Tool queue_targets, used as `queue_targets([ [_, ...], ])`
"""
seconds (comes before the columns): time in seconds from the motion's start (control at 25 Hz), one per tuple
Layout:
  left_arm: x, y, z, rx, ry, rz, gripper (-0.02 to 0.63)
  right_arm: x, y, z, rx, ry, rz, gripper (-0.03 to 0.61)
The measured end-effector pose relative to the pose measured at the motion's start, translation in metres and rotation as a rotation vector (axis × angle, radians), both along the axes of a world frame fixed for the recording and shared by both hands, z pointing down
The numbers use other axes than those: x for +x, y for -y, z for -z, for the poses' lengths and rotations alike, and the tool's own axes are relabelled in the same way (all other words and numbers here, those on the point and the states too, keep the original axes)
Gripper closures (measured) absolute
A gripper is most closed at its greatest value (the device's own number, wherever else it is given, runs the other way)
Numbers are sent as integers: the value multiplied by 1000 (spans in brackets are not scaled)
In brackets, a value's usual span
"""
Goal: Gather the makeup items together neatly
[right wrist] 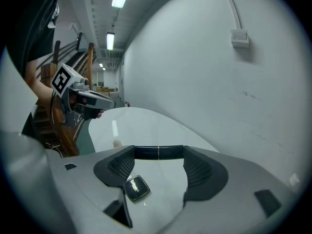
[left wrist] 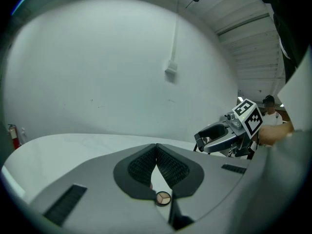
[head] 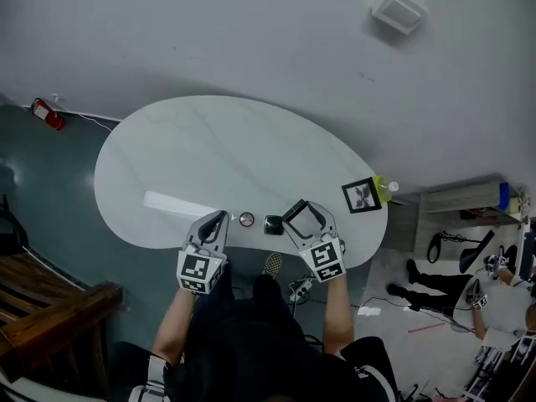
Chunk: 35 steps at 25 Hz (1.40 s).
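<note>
**Head view.** A white kidney-shaped table (head: 209,153) stands against a pale wall. The left gripper (head: 220,221) and the right gripper (head: 300,214) hover over its near edge. Between them lie a round compact (head: 246,219) and a square compact (head: 273,224), just beside each other, not touching. A dark tube (head: 293,210) spans the tips of the right gripper. A framed marker card (head: 362,195) and a yellow-green bottle (head: 379,188) stand well apart from these, at the table's right end.

**Left gripper view.** The left gripper (left wrist: 156,147) is clenched, its ribbed pads (left wrist: 141,167) meeting at the tip with nothing caught between them. The round compact (left wrist: 161,198) shows on the table through the gap below the pads. Its face is divided into three wedges of tan and brown powder (whether a clear lid covers them cannot be told). The right gripper (left wrist: 204,139) is in view at the right.

**Right gripper view.** The right gripper (right wrist: 158,154) grasps the dark tube (right wrist: 146,152), which lies crosswise with one end against each pad. The square compact (right wrist: 136,187) rests closed on the table (right wrist: 146,126) under the left-hand jaw, gold print on its black lid. The left gripper (right wrist: 108,103) shows at the left.
</note>
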State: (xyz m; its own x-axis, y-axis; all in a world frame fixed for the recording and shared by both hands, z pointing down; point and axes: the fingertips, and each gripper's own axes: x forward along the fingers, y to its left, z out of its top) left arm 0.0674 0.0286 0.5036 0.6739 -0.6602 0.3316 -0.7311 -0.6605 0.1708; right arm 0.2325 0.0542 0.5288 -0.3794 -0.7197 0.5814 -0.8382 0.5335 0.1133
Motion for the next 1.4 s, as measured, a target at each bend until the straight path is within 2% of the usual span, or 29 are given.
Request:
queue_targets([
  [0.32, 36, -45, -26, -42, 34, 97, 597, 32, -37, -39, -60, -3, 140, 278],
  [0.64, 55, -73, -59, -96, 52, 183, 597, 42, -56, -85, -125, -31, 303, 278],
  [1.0, 66, -83, -96, -161, 74, 243, 597, 46, -60, -141, -207, -54, 459, 278],
  [1.4, 73, -83, -126, -217, 90, 260, 597, 50, -62, -179, -279, -52, 529, 278],
])
